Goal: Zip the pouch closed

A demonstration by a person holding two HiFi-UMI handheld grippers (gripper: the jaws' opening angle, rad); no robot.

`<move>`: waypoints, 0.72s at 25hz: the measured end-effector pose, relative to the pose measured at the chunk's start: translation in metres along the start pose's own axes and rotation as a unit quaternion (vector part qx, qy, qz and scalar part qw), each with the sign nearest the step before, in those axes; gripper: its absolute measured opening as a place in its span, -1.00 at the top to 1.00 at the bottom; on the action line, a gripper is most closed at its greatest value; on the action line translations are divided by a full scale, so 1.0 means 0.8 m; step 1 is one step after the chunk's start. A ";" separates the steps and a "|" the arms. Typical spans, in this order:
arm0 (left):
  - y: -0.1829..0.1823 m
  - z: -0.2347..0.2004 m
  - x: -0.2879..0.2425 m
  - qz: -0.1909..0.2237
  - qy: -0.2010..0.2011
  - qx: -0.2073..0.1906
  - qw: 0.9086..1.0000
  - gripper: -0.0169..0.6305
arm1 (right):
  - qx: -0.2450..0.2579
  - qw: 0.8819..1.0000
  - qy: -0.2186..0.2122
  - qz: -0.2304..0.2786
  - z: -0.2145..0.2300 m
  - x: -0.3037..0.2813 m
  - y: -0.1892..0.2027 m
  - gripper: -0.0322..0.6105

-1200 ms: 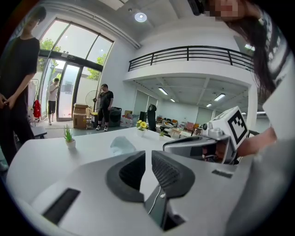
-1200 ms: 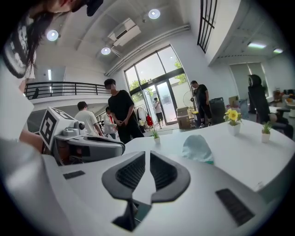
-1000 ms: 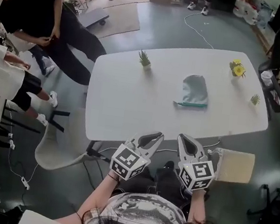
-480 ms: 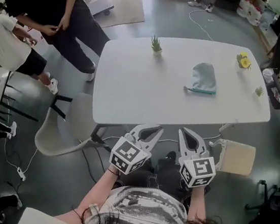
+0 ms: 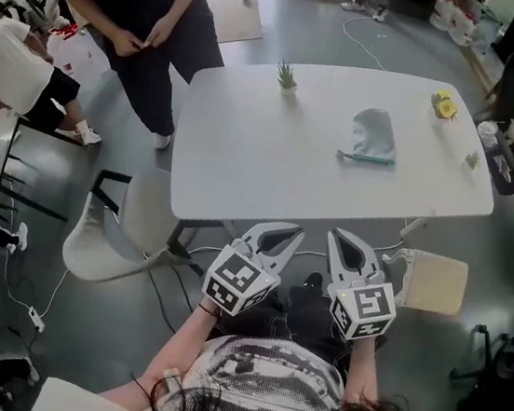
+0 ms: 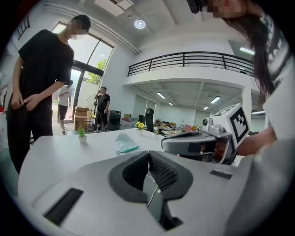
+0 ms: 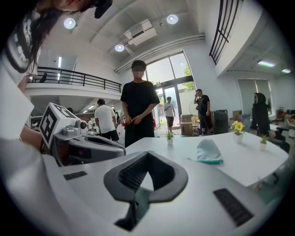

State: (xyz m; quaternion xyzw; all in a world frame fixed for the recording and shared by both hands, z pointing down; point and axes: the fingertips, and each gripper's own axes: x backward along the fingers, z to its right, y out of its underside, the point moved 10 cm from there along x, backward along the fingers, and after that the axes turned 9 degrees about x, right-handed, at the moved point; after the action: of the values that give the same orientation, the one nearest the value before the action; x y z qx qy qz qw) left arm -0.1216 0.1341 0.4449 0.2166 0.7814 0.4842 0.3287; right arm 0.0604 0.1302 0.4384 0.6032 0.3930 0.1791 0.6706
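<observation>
A pale grey-green pouch (image 5: 372, 135) with a teal zip edge lies flat on the white table (image 5: 262, 163), right of its middle. It also shows far off in the left gripper view as the pouch (image 6: 123, 142) and in the right gripper view as the pouch (image 7: 208, 151). My left gripper (image 5: 293, 230) and right gripper (image 5: 336, 236) hover side by side in front of the table's near edge, close to my body and well short of the pouch. Both are shut with nothing between the jaws, as the left gripper (image 6: 148, 152) and right gripper (image 7: 147, 153) show in their own views.
On the table's far side stand a small potted plant (image 5: 286, 76), a yellow flower (image 5: 443, 104) and another tiny plant (image 5: 472, 160). A grey chair (image 5: 118, 229) sits at the near left, a tan-seated stool (image 5: 435, 282) at the near right. A person in black (image 5: 146, 16) stands by the left corner.
The table's near edge now sits a little farther from my grippers in the head view. The person in black has stepped closer to the table's left corner. Both grippers keep their side-by-side pose.
</observation>
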 end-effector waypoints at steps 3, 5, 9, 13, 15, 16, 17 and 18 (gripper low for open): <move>0.001 0.002 0.002 0.000 0.004 -0.002 1.000 0.91 | 0.003 1.000 0.000 0.000 -0.004 0.000 -0.001 0.93; 0.001 0.002 0.005 -0.001 0.007 -0.003 1.000 0.91 | 0.005 1.000 0.001 -0.001 -0.008 0.000 -0.002 0.93; 0.002 0.004 0.010 -0.002 0.011 -0.005 1.000 0.91 | 0.007 1.000 0.002 -0.002 -0.015 0.002 -0.003 0.93; 0.005 0.004 0.009 -0.003 0.014 -0.007 1.000 0.91 | 0.007 1.000 0.002 -0.004 -0.017 0.002 0.000 0.93; 0.006 0.004 0.009 -0.005 0.015 -0.008 1.000 0.91 | 0.007 1.000 0.003 -0.005 -0.017 0.002 0.002 0.93; 0.007 0.004 0.010 -0.005 0.015 -0.009 1.000 0.91 | 0.007 1.000 0.003 -0.005 -0.018 0.001 0.002 0.93; 0.007 0.003 0.010 -0.005 0.015 -0.009 1.000 0.91 | 0.007 1.000 0.003 -0.005 -0.019 0.000 0.002 0.93; 0.007 0.002 0.011 -0.004 0.014 -0.009 1.000 0.91 | 0.007 1.000 0.003 -0.005 -0.020 -0.001 0.002 0.93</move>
State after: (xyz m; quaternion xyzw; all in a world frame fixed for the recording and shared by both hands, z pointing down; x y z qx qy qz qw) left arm -0.1266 0.1437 0.4468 0.2033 0.7825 0.4928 0.3218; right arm 0.0488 0.1405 0.4405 0.6056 0.3990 0.1746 0.6660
